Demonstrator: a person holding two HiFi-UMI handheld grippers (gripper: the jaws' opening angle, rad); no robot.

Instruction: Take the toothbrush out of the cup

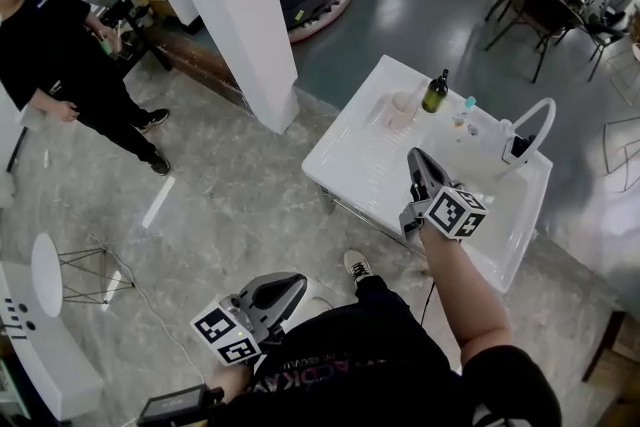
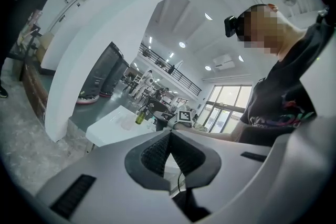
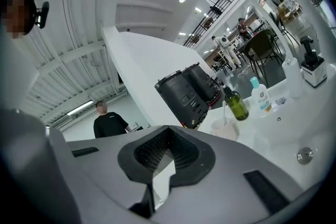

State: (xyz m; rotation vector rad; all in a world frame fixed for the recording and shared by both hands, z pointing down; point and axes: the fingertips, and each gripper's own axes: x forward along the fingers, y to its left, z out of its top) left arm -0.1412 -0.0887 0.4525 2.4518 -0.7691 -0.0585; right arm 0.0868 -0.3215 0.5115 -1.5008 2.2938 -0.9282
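Note:
A pale cup [image 1: 403, 108] with a white toothbrush [image 3: 224, 112] upright in it stands at the far edge of the white sink top [image 1: 350, 155]. In the right gripper view the cup [image 3: 226, 129] is ahead and slightly right of the jaws. My right gripper [image 1: 417, 158] hovers over the sink top, short of the cup, pointing at it, shut and empty. My left gripper [image 1: 292, 288] is low beside my body over the floor, well away from the sink; its jaws [image 2: 169, 136] meet with nothing between them.
A green bottle [image 1: 435, 92] and a small teal-capped bottle [image 1: 466, 108] stand right of the cup. A curved faucet [image 1: 528, 131] rises at the sink's right. A white pillar [image 1: 240, 15] is left of the sink; a person in black [image 1: 60, 55] stands far left.

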